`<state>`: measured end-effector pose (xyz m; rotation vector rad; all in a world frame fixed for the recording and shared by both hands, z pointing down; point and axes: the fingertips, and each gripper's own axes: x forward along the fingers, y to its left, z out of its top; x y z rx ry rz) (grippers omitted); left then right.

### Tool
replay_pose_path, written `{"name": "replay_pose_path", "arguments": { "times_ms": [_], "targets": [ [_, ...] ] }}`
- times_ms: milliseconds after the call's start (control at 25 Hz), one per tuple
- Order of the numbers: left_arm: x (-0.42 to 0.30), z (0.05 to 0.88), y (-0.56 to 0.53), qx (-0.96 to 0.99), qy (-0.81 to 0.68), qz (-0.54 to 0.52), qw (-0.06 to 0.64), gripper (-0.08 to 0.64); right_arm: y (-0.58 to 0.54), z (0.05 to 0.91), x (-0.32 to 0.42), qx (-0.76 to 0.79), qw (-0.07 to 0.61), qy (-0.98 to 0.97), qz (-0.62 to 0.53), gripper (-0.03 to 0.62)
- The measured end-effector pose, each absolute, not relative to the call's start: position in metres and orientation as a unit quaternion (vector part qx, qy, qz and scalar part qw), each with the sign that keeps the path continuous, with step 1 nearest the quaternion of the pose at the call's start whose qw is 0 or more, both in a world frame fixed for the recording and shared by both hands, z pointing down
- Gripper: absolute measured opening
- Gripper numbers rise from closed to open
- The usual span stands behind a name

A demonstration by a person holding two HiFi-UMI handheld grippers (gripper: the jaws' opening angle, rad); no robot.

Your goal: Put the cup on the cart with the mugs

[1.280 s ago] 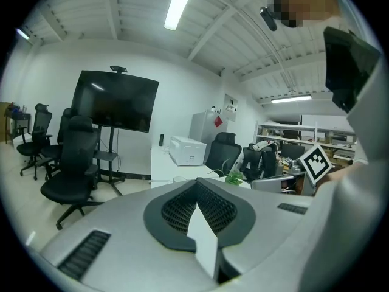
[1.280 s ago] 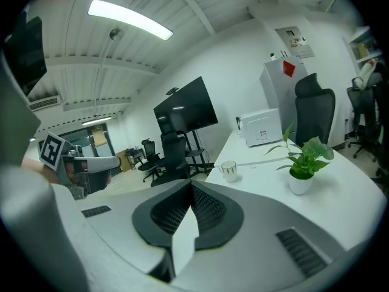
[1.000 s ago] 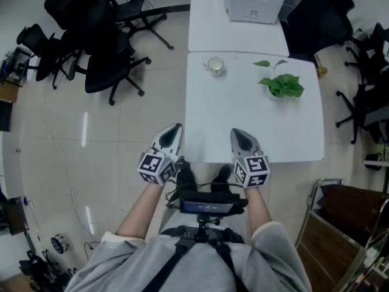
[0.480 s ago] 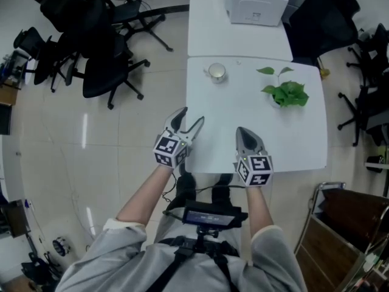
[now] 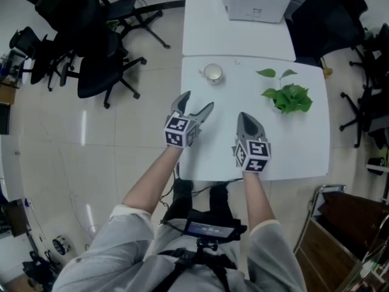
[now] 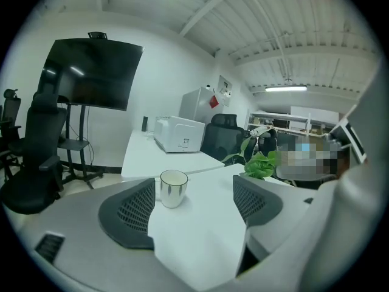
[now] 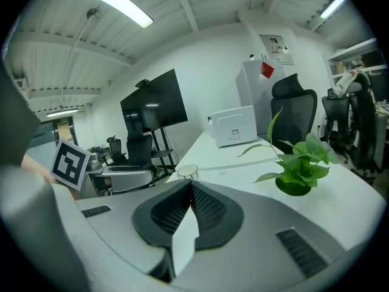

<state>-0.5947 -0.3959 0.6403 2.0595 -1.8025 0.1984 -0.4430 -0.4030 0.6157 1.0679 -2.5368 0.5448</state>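
Note:
A white cup point(image 5: 213, 73) with a handle stands near the far left corner of the white table point(image 5: 292, 145). In the left gripper view the cup point(image 6: 173, 188) is ahead, just right of the left jaw's tip, and apart from it. My left gripper point(image 5: 198, 106) hovers over the table's left part, its jaws opening with nothing between them. My right gripper point(image 5: 246, 120) is shut and empty over the table's near middle; its own view shows the cup point(image 7: 187, 171) far ahead.
A potted green plant point(image 5: 288, 97) stands at the table's far right. A second white table point(image 5: 206, 23) behind carries a white box point(image 5: 255, 0). Black office chairs point(image 5: 100, 59) crowd the floor at the left. A cart frame point(image 5: 328, 224) shows at lower right.
Both grippers have moved forward from the table's near edge to over its top. The left gripper's jaws have gone from shut to wide apart.

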Motion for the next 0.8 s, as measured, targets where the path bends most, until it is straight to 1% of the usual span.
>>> {"name": "replay_pose_path", "arguments": {
  "times_ms": [80, 320, 520, 600, 800],
  "targets": [
    [-0.594, 0.649, -0.410, 0.738, -0.641, 0.076, 0.197, 0.390, -0.413, 0.622, -0.449, 0.377, 0.166, -0.891, 0.190, 0.006],
    [-0.598, 0.677, -0.449, 0.740, -0.636, 0.082, 0.204, 0.426, -0.439, 0.649, -0.468, 0.390, 0.175, -0.885, 0.186, 0.006],
    [-0.605, 0.711, -0.475, 0.735, -0.637, 0.089, 0.215, 0.427, -0.459, 0.673, -0.477, 0.392, 0.177, -0.882, 0.190, 0.006],
    [-0.608, 0.722, -0.484, 0.734, -0.637, 0.093, 0.217, 0.440, -0.467, 0.680, -0.480, 0.394, 0.175, -0.882, 0.192, 0.006],
    [-0.612, 0.733, -0.499, 0.733, -0.638, 0.096, 0.216, 0.440, -0.481, 0.694, -0.490, 0.394, 0.173, -0.880, 0.199, 0.006]
  ]
}}
